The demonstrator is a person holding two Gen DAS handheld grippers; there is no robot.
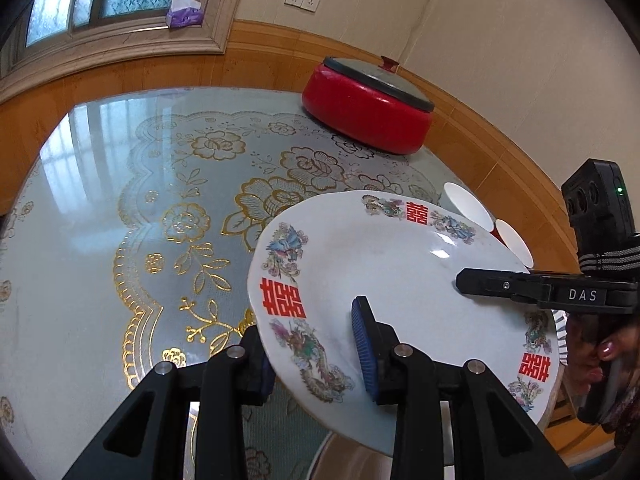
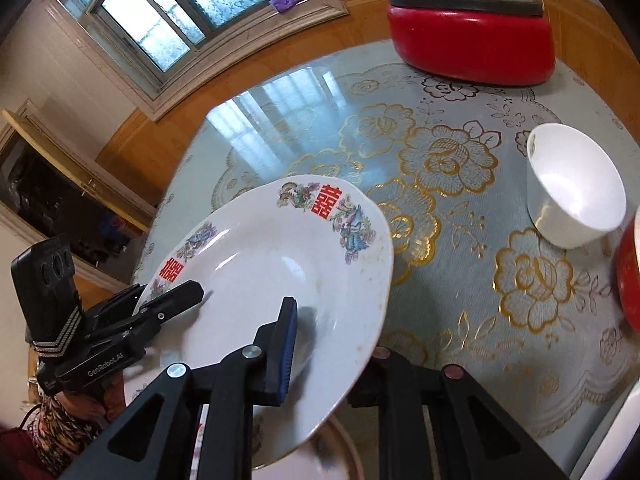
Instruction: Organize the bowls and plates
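Observation:
A white plate with red double-happiness signs and bird patterns is held tilted above the table. My left gripper is shut on its near rim, one finger above and one below. My right gripper is shut on the opposite rim of the same plate. Each gripper shows in the other's view: the right one and the left one. A white bowl stands on the table at the right. Another plate lies under the held one, mostly hidden.
A red lidded pot stands at the table's far edge; it also shows in the right wrist view. The round table has a glass top over a blue-and-gold floral cloth. A red dish edge sits far right. White bowl rims peek behind the plate.

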